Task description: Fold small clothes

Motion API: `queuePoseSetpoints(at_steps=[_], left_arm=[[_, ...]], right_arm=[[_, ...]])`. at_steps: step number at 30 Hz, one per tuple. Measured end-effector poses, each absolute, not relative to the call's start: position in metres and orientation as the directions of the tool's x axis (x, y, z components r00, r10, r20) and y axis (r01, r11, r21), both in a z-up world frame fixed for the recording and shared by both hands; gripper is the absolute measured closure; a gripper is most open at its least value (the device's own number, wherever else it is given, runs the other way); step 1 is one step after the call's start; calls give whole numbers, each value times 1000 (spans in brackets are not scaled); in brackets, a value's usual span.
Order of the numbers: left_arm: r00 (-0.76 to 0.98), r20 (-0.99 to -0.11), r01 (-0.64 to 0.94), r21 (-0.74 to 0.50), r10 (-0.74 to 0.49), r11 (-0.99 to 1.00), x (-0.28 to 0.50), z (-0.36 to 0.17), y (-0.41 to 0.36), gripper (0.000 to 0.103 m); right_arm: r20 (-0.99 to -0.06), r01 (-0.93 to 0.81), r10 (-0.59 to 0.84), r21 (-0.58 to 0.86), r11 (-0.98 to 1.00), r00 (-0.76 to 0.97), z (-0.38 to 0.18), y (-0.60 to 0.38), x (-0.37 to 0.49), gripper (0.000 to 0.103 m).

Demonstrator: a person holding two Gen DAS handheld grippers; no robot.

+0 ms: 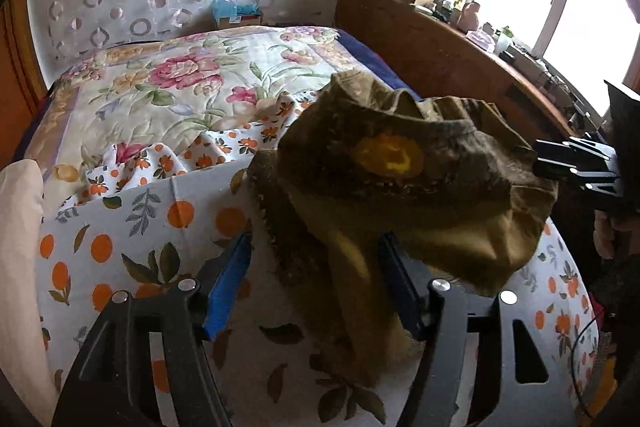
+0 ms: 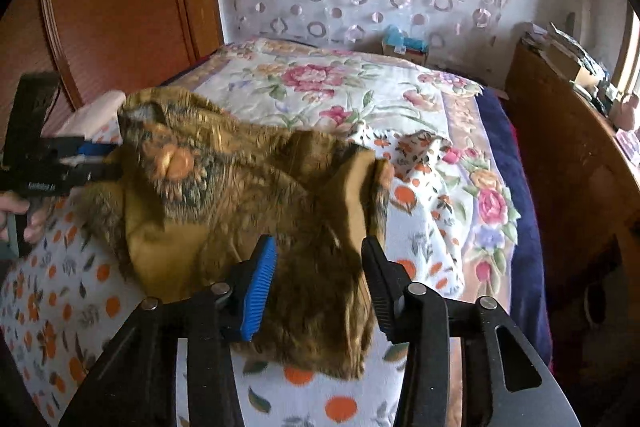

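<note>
An olive-brown small garment [image 1: 400,167] with a yellow print lies rumpled on the orange-patterned sheet [image 1: 160,227]. My left gripper [image 1: 315,239] is open astride its near part, with a strip of cloth running between the fingers and a gap beside the blue pad [image 1: 228,287]. In the right wrist view the same garment [image 2: 240,207] spreads to the left, and my right gripper [image 2: 319,241] stands open over its near edge with cloth between the fingers. Each gripper also shows in the other's view, at the garment's far side: the right gripper [image 1: 538,161] and the left gripper [image 2: 114,161].
A floral quilt [image 1: 180,87] covers the far half of the bed. A wooden headboard [image 1: 440,67] with a cluttered shelf runs along the right under a window. A wooden wardrobe [image 2: 120,7] stands at the left. A pale cloth [image 1: 20,227] lies at the bed's left edge.
</note>
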State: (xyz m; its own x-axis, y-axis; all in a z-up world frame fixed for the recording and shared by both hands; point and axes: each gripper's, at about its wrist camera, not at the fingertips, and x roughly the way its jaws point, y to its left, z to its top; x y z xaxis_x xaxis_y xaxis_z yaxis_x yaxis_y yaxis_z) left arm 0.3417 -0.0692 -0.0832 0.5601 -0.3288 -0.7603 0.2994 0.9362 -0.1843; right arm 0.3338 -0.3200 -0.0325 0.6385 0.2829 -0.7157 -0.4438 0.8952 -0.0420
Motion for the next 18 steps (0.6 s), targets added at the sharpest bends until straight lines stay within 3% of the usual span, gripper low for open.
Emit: queuePoseSetpoints(at_steps=[3,6,10,12,18], left_arm=[[558,-762,290,-191,-328,938,342,-85,-67,36],[566,-760,286,-181,-319,941,340,-85,-68,36],[579,-764,274,-145,-284,951,339,-86,-68,36],[581,-766,268,-138,-274,953,339,-87,-66,36],[580,-769,258,-138,-267,956,339,-88,-62,36]], right_arm=[[-741,-416,242,-56,907,626,-35,-321,339,72],[-738,-437,265,-44,899,620,-35,-320,345,96],[-631,-418,321,-6,908,706,-17,-328,334,98],[-595,-319,265,16,948,759,-12,-341,335,98],[-656,-220,185,29,975,732,-29,-341,351,98]])
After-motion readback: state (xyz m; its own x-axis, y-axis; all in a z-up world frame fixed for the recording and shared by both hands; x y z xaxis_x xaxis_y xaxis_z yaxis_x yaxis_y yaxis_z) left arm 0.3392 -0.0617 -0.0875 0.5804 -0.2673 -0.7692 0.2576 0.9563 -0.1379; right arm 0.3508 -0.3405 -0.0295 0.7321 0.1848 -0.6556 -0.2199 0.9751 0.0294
